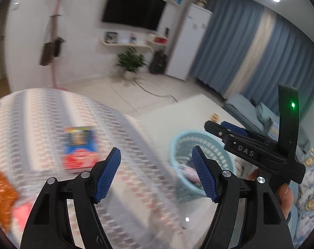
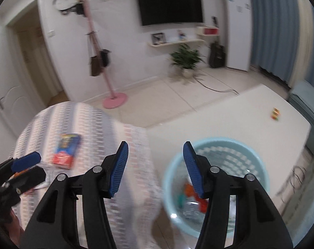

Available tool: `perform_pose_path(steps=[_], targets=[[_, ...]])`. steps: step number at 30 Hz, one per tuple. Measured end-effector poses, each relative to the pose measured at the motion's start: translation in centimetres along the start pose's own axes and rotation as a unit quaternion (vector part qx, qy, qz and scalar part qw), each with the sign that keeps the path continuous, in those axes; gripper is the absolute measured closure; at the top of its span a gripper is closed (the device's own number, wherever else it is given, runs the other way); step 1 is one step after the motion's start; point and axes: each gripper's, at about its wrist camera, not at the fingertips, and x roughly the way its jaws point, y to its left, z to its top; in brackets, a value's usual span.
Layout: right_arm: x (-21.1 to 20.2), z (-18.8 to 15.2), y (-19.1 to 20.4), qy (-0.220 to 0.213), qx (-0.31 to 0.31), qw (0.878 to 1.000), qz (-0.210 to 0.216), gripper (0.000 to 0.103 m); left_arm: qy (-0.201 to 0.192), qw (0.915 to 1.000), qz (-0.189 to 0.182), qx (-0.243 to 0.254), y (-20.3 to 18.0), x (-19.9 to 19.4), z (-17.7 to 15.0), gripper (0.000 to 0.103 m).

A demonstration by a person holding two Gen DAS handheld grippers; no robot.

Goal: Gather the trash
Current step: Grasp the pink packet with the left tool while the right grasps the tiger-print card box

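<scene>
A blue and red snack box (image 1: pixel 80 147) lies flat on the round table with the striped cloth (image 1: pixel 43 120); it also shows in the right wrist view (image 2: pixel 66 151). An orange wrapper (image 1: pixel 2 197) and a pink scrap (image 1: pixel 22 211) lie at the table's near left. My left gripper (image 1: pixel 156 172) is open and empty above the table's right edge. My right gripper (image 2: pixel 155 166) is open and empty, between the table and the light blue bin (image 2: pixel 258 166). The bin holds orange, red and clear trash (image 2: pixel 190 195). The bin also shows in the left wrist view (image 1: pixel 177 143).
A white low table (image 2: pixel 229 114) with a small coloured object (image 2: pixel 275 113) stands right of the bin. A pink coat stand (image 2: pixel 113 99), a potted plant (image 2: pixel 186 60) and a cable lie on the tiled floor beyond. A patterned sofa (image 1: pixel 310 191) is at the right.
</scene>
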Motion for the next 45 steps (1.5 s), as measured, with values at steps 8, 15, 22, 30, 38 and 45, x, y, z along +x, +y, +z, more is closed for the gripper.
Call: perform_pose_path(steps=[8, 15, 22, 30, 38, 45], targets=[[1.7, 0.4, 8.4, 0.011, -0.047, 0.998, 0.051, 0.046, -0.031, 0.9965, 0.069, -0.036, 8.1, -6.6, -0.9, 0.034], [4.4, -0.5, 13.9, 0.034, -0.060, 0.995, 0.070, 0.034, -0.007, 0.9940, 0.087, -0.066, 14.0, -7.7, -3.8, 0.034], [9.3, -1.6, 17.5, 0.070, -0.052, 0.995, 0.051, 0.030, 0.053, 0.9934, 0.097, -0.028, 16.7, -5.3, -6.2, 0.033], [12.3, -2.4, 19.5, 0.097, -0.059, 0.993, 0.022, 0.030, 0.068, 0.9948, 0.074, -0.015, 16.8, -5.0, -7.2, 0.033], [13.4, -3.4, 19.4, 0.109, -0.057, 0.992, 0.015, 0.030, 0.109, 0.9931, 0.041, 0.008, 14.7, -5.3, -9.2, 0.033], [13.2, -3.5, 19.1, 0.105, -0.054, 0.993, 0.019, 0.030, 0.090, 0.9897, 0.112, -0.002, 13.6, -5.5, -10.1, 0.026]])
